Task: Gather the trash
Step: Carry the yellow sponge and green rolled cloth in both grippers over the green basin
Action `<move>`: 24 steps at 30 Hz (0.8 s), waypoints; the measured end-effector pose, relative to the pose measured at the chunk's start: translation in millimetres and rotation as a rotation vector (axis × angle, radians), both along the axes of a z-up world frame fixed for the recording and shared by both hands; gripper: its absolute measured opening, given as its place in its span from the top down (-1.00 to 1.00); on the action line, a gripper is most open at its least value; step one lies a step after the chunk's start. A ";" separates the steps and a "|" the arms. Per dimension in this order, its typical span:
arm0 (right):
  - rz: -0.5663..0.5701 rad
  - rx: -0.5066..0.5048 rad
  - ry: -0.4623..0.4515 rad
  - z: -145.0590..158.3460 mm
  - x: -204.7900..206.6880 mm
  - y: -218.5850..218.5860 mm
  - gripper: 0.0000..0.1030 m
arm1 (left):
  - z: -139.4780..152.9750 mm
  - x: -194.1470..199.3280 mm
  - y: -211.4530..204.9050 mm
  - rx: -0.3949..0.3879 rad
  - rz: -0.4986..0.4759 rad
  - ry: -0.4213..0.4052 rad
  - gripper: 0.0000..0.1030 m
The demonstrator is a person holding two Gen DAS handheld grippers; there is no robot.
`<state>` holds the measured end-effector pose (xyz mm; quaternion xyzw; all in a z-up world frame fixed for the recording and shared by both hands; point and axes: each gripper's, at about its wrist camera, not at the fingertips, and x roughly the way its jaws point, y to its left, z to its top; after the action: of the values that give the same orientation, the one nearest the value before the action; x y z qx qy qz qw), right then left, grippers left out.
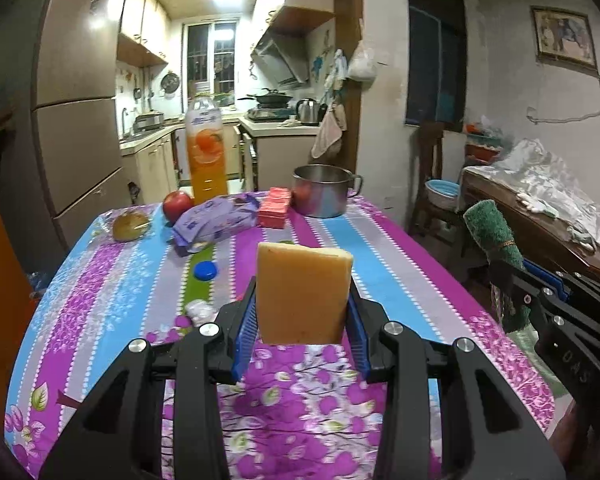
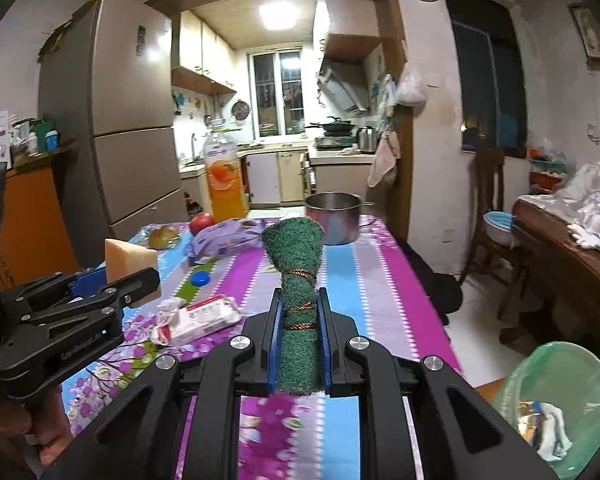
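Sponge (image 1: 303, 294) stands clamped upright in the left gripper (image 1: 302, 316) above the striped surface (image 1: 400, 264). A rolled green scouring pad (image 2: 296, 280), bound with copper wire, is clamped in the right gripper (image 2: 299, 344). A green-lined bin (image 2: 556, 400) sits at four o'clock in the right view.

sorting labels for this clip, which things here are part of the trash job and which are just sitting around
Job:
yellow sponge in left gripper
green scrubber roll in right gripper
green bin
blue cap
crumpled wrapper

Lying about:
juice bottle
steel pot
apple
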<state>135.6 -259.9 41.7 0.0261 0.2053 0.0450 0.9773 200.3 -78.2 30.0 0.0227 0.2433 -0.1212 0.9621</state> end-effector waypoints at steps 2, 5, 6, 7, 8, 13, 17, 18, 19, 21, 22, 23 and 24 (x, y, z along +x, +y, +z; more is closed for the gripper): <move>-0.017 0.000 0.002 1.7 -3.9 -11.3 0.68 | 0.2 -1.2 -10.2 0.002 -0.018 0.002 0.27; -0.046 -0.004 0.003 4.1 -13.1 -32.7 0.68 | 0.0 -2.6 -27.9 0.007 -0.046 0.004 0.27; -0.057 -0.005 0.003 4.8 -16.6 -40.2 0.68 | -0.9 -2.5 -36.2 0.007 -0.061 0.009 0.27; -0.066 -0.005 0.005 6.1 -16.7 -46.6 0.68 | -1.8 -2.6 -42.4 0.009 -0.070 0.011 0.27; -0.079 -0.006 0.006 6.8 -19.6 -54.6 0.68 | -2.8 -2.7 -51.6 0.014 -0.086 0.014 0.27; -0.151 -0.006 0.018 8.8 -32.6 -98.1 0.68 | -5.1 -5.4 -93.1 0.026 -0.159 0.025 0.27; -0.201 0.000 0.029 5.9 -41.7 -128.3 0.68 | -8.6 -8.2 -127.2 0.035 -0.215 0.034 0.27; -0.210 0.001 0.031 5.2 -44.5 -135.6 0.68 | -9.9 -9.7 -133.5 0.037 -0.225 0.035 0.27; -0.224 0.004 0.035 3.4 -48.1 -146.0 0.68 | -11.2 -11.2 -142.1 0.041 -0.238 0.036 0.27; -0.244 0.007 0.039 1.7 -52.2 -160.2 0.68 | -13.8 -14.2 -157.8 0.050 -0.261 0.040 0.27; -0.252 0.007 0.040 1.5 -54.3 -164.8 0.68 | -14.5 -14.7 -162.2 0.052 -0.268 0.042 0.27; -0.261 0.009 0.041 0.5 -57.2 -172.0 0.68 | -15.5 -16.3 -169.7 0.055 -0.280 0.043 0.27; -0.267 0.011 0.041 -0.6 -59.1 -175.1 0.68 | -16.4 -17.8 -175.9 0.057 -0.287 0.042 0.27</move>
<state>76.5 -435.0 41.0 0.0594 0.2197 -0.0850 0.9700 182.5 -254.2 13.5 0.0822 0.2612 -0.2511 0.9284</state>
